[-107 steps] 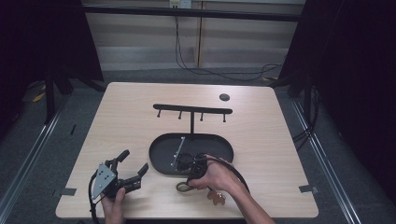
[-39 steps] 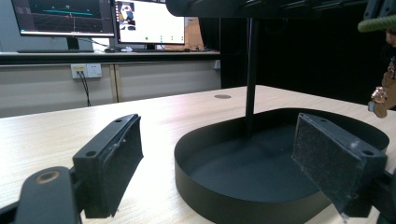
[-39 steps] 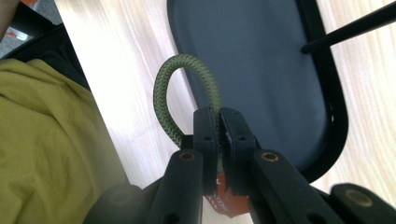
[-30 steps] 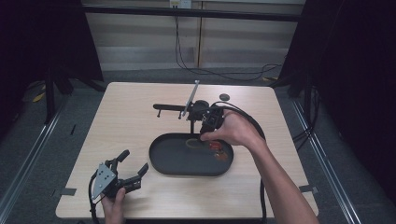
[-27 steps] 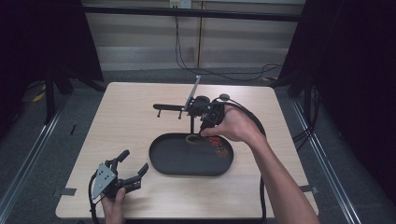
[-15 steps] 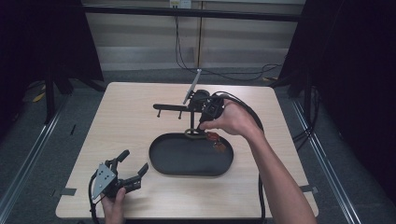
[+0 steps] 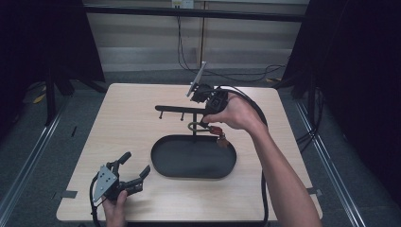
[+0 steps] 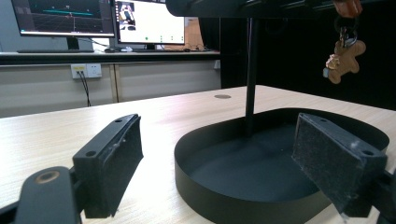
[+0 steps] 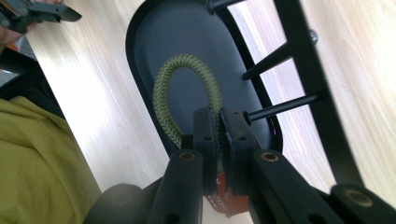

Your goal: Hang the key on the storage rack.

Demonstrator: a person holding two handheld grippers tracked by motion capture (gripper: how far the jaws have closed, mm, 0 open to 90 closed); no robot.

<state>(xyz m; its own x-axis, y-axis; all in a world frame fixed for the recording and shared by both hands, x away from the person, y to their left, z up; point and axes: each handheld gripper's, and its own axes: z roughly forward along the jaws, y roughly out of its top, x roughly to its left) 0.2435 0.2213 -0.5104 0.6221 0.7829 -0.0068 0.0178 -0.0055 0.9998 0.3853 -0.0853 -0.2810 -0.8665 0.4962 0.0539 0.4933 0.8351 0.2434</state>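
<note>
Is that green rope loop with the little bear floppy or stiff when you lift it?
Probably a bit springy: the green rope loop keeps a rounded arch above the right gripper. The bear charm hangs straight down, so it likely swings. Looks light, though that's a guess.

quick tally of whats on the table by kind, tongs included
tongs: 2, left open and resting on the table, right shut on the keychain
black rack with pegs and tray base: 1
keychain with green rope loop: 1
small dark disc: 1
total: 5
</note>
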